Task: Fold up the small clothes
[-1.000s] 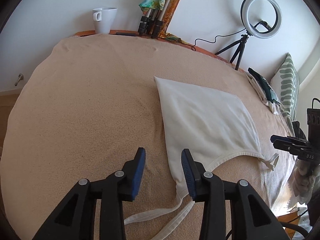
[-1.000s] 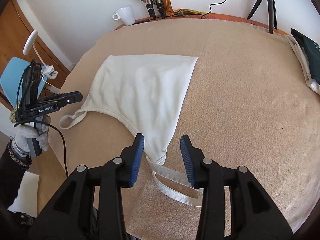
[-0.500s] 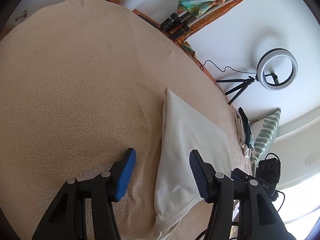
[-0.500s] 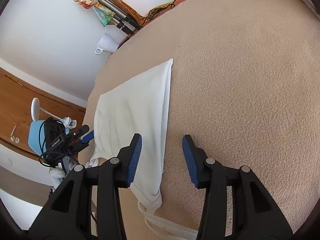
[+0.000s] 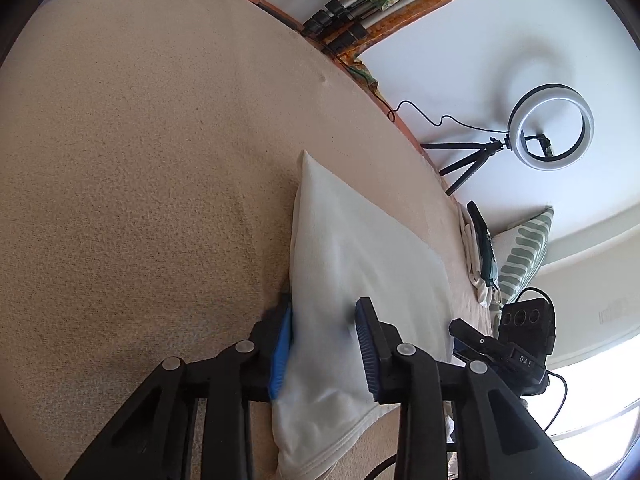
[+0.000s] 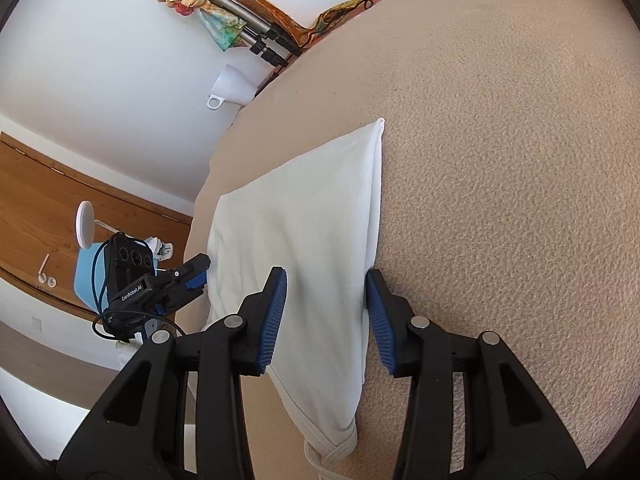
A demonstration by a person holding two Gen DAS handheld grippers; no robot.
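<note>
I am seeing the white top lying flat on the beige blanket. The left gripper is closing astride its one side edge, the right gripper closing astride the opposite edge; fabric between both jaws, pads not yet pinching. Beyond: ring light, folded tripods, patterned cushion, white mug. Nothing is blocking either gripper.
</note>
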